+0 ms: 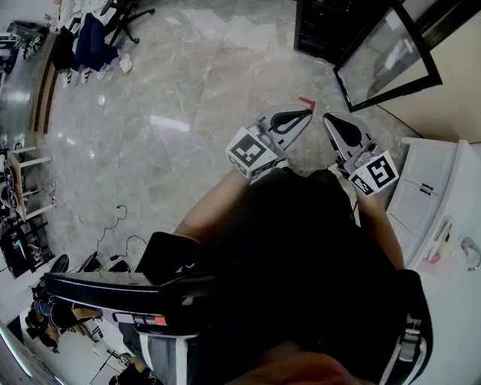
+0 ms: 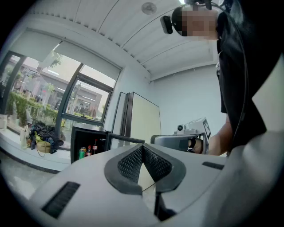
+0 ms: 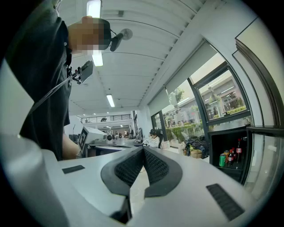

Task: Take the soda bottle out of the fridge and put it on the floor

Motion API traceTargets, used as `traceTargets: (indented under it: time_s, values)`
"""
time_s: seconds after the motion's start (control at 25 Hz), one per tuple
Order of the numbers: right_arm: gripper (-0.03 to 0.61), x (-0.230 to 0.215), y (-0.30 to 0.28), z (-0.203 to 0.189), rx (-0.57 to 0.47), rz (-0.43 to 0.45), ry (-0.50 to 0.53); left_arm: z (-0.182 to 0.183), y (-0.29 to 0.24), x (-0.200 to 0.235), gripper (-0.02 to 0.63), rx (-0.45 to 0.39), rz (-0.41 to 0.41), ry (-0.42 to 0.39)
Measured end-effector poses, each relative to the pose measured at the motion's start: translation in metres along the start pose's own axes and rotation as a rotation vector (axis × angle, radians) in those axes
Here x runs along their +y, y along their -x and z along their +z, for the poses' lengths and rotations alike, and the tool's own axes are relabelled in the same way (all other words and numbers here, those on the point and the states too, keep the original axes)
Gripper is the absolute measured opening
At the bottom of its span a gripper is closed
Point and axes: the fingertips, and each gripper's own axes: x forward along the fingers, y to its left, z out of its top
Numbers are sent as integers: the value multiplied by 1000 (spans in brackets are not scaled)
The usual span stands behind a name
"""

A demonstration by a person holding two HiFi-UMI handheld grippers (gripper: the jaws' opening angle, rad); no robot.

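A small black fridge stands open at the far end of the floor, its glass door swung out to the right. Inside it, a dark soda bottle with a red label stands beside a green can; bottle and can also show small in the left gripper view. My left gripper and right gripper are held side by side in the air, well short of the fridge. Both pairs of jaws are shut with nothing between them, left gripper, right gripper.
Grey marble floor stretches between me and the fridge. A white cabinet stands close on my right. Cables lie on the floor at the left, and an office chair and shoes sit far back left.
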Motion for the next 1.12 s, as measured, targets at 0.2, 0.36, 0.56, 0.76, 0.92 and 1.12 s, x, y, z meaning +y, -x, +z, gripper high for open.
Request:
traceTargets:
  time_s: [0.2, 0.36, 0.56, 0.76, 0.92, 1.12]
  values:
    - [11, 4, 3, 1, -20, -5, -23, -2, 3, -5, 2, 2, -2, 0]
    - [11, 3, 1, 0, -29, -14, -27, -5, 6, -4, 2, 6, 14, -13]
    - [11, 3, 0, -3, -29, -23, -38, -5, 5, -2, 2, -3, 23, -7]
    - [11, 4, -4, -5, -28, -20, -43, -5, 4, 1, 2, -4, 17, -4]
    - [11, 4, -10, -5, -29, -17, -41, -4, 7, 6, 2, -9, 18, 1]
    - [10, 9, -17, -4, -47, -15, -39, -5, 14, 11, 2, -2, 10, -8]
